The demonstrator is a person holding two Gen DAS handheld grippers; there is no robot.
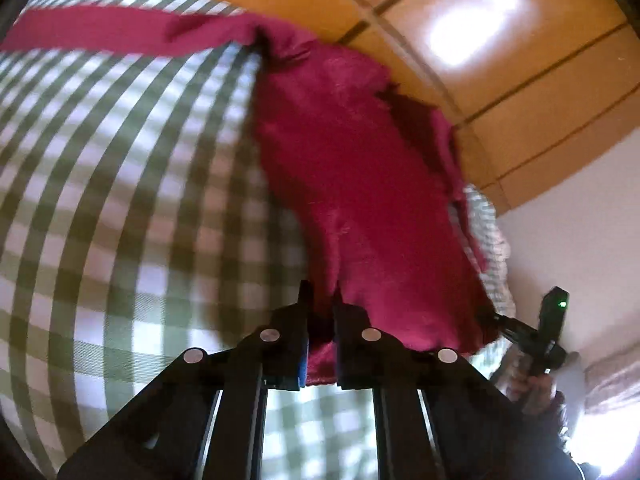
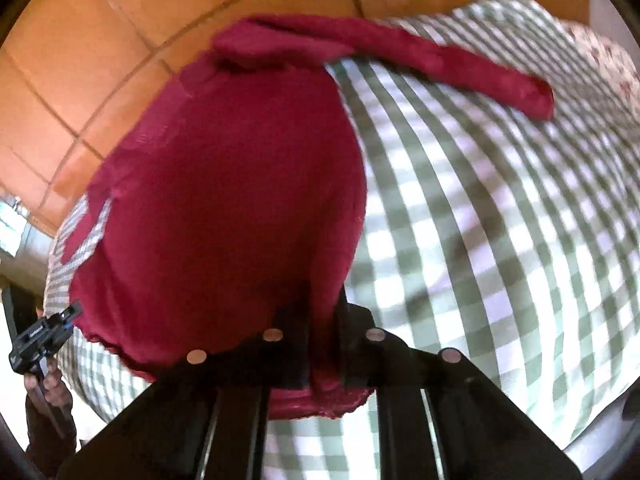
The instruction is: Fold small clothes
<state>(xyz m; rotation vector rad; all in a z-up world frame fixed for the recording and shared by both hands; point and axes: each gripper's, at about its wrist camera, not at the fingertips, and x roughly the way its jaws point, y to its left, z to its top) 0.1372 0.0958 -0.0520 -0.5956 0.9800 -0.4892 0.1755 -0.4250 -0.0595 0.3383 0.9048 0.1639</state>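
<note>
A small dark red garment (image 1: 360, 184) lies over a green and white checked cloth (image 1: 120, 208), one sleeve stretched out to the far left. My left gripper (image 1: 321, 320) is shut on the garment's near hem corner, red fabric pinched between its fingers. In the right wrist view the same red garment (image 2: 232, 200) fills the middle, its sleeve reaching right. My right gripper (image 2: 323, 320) is shut on the hem at the garment's near right corner. Each gripper shows in the other's view: the right gripper (image 1: 496, 318) at the hem's far corner, the left gripper (image 2: 74, 312) at the lower left, both held by a hand.
The checked cloth (image 2: 480, 240) covers a table whose far edge drops to an orange tiled floor (image 1: 500, 60). A floral fabric (image 2: 600, 64) lies at the far right. A pale wall (image 1: 580, 240) stands at the right of the left wrist view.
</note>
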